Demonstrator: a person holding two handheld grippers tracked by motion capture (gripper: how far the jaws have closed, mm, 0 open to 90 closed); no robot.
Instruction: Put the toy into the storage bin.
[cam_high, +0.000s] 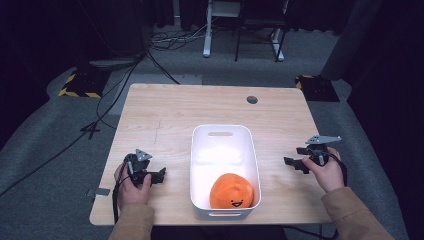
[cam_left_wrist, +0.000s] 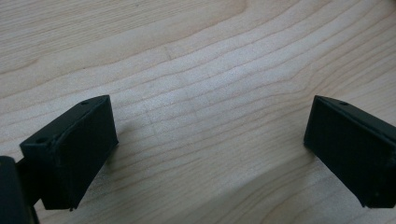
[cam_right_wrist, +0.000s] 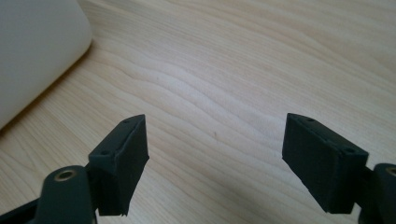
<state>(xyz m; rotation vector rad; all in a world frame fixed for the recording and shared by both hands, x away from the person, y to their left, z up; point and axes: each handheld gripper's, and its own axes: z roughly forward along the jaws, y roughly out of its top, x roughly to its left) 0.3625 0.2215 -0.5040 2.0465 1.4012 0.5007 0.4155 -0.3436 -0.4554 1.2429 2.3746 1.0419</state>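
Orange plush toy (cam_high: 231, 191) lay in the white bin (cam_high: 223, 131), at its six o'clock end. Both jaw pairs stood wide, holding nothing: left gripper (cam_high: 161, 175) at nine o'clock, right gripper (cam_high: 289, 161) at three. Placement appeared complete; nothing evidently remained.

A: The table (cam_high: 165, 115) looks like pale matt wood with fine grain.
B: The bin (cam_high: 200, 165) is smooth, glossy white plastic; the orange toy (cam_high: 231, 191) is soft plush cloth.
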